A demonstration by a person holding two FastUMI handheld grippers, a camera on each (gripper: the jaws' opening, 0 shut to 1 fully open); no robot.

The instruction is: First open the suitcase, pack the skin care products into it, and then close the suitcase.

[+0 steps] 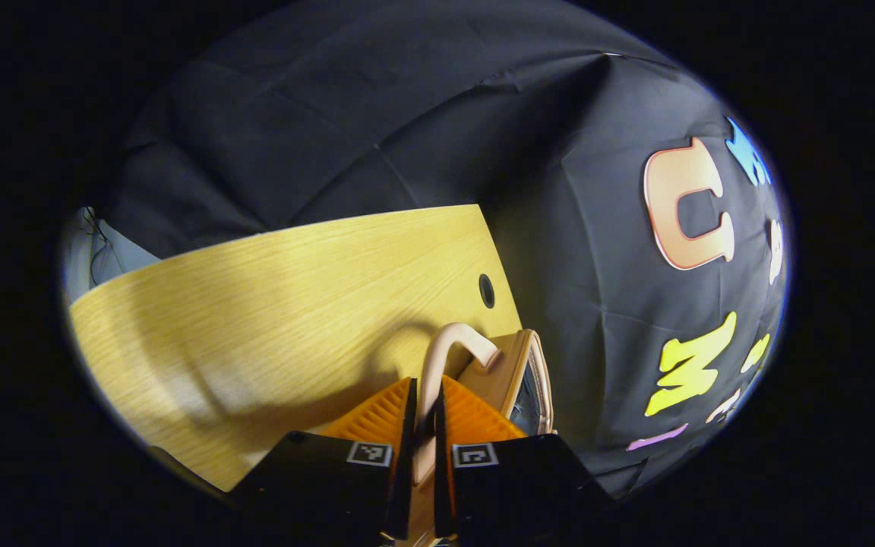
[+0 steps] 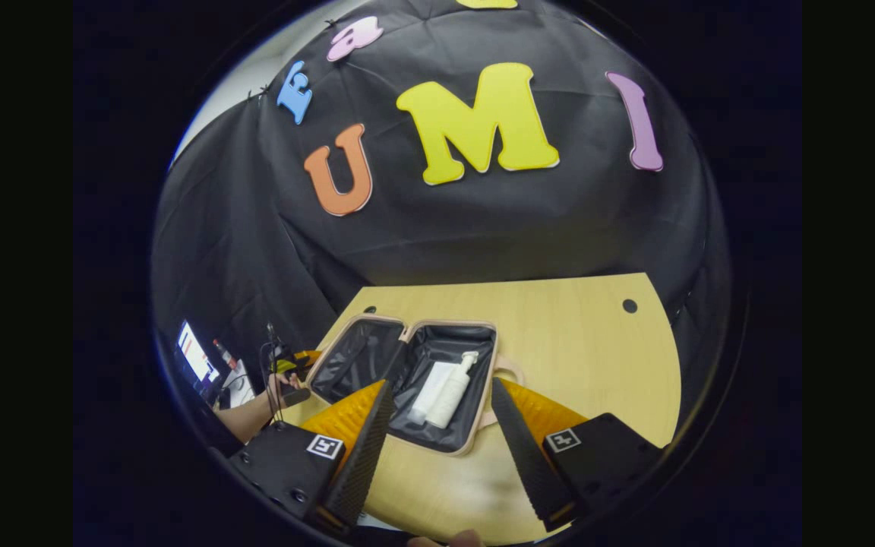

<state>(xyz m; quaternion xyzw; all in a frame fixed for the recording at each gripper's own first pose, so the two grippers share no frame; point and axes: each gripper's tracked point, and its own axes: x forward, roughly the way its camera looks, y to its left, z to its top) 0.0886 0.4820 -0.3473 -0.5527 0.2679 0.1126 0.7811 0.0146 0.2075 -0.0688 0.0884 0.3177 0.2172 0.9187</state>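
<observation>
The left gripper (image 1: pixel 424 425) is clenched on the case's handle (image 1: pixel 445 353) at the lid's (image 1: pixel 517 372) edge, by the table's (image 1: pixel 255 304) far side. The right gripper (image 2: pixel 437 425) hangs released over the open case (image 2: pixel 407 376), where two white bottles (image 2: pixel 445 391) lie in the right half. Opening and packing look done; swinging the lid over and closing remain.
</observation>
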